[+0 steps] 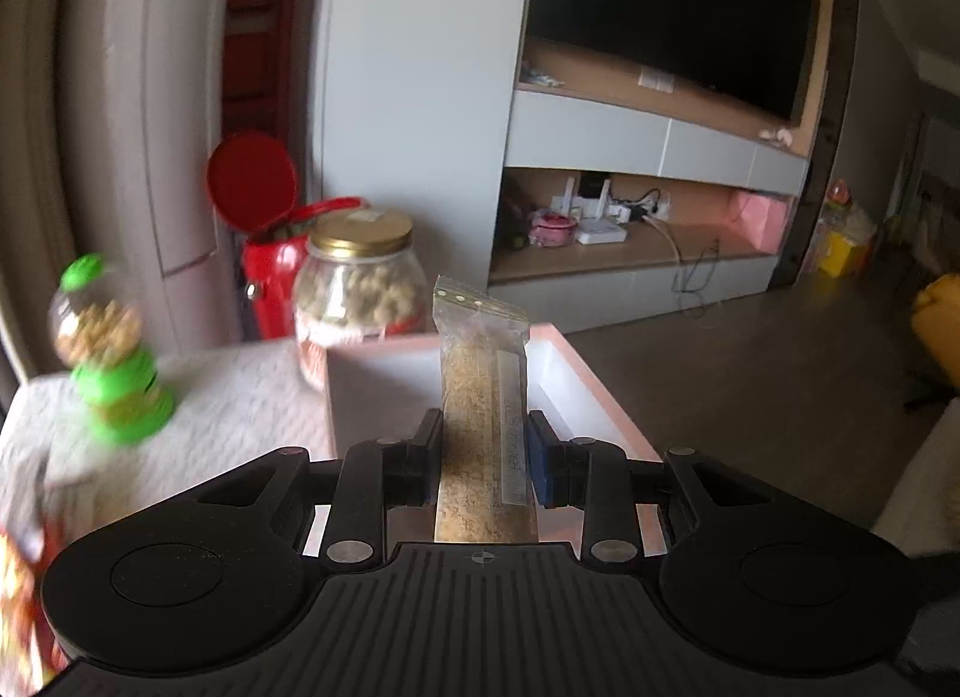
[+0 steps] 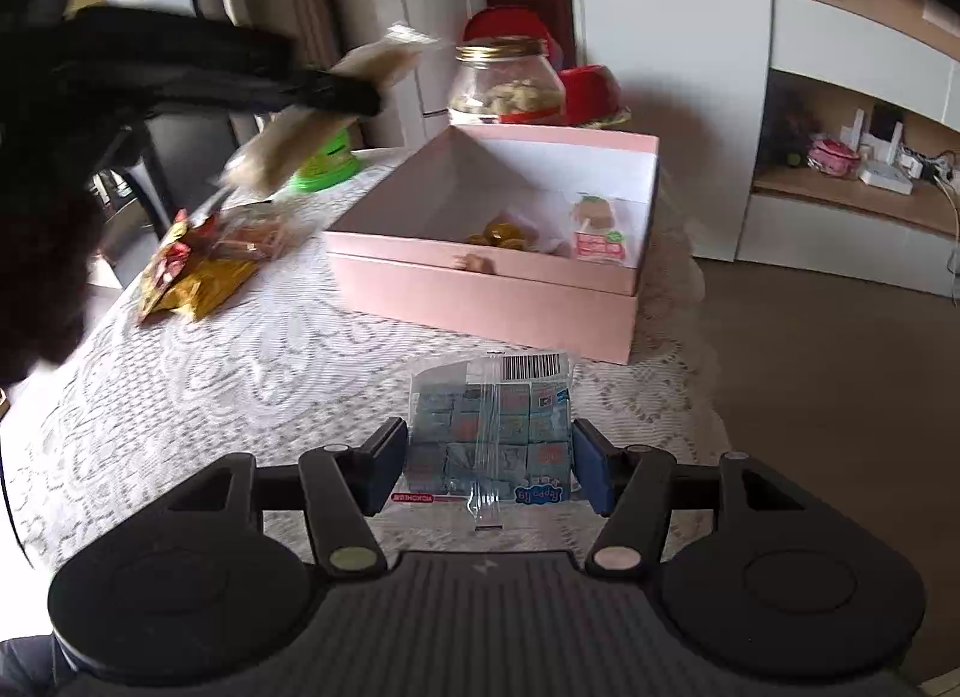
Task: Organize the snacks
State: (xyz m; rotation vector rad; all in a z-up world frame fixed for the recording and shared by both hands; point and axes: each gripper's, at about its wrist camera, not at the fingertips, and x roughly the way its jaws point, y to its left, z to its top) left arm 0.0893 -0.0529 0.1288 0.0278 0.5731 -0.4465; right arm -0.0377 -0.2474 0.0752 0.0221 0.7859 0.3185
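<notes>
At the centre of the left wrist view, the left hand-held gripper (image 1: pixel 483 451) clamps a long clear packet of brown granular snack (image 1: pixel 480 391) above the open pink cardboard box (image 1: pixel 591 373), apparently for dropping in, while the right hand-held gripper (image 2: pixel 489 466) brackets a clear bag of small blue wrapped cubes (image 2: pixel 492 433) low over the lace-covered counter (image 2: pixel 240 373).

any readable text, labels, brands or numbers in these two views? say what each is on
"Peppa Pig", upside down: blue logo on the clear bag of small blue-wrapped cubes between the right gripper pads.
Barcode on that bag's white top corner: digits too small to read.
Red strip on the bag's lower edge: lettering too small.
Clear sleeve of golden-brown crumb bar in the left gripper: vertical print, blurred.
Pink-and-green lollipop packet in the pink cardboard box: label unreadable.
</notes>
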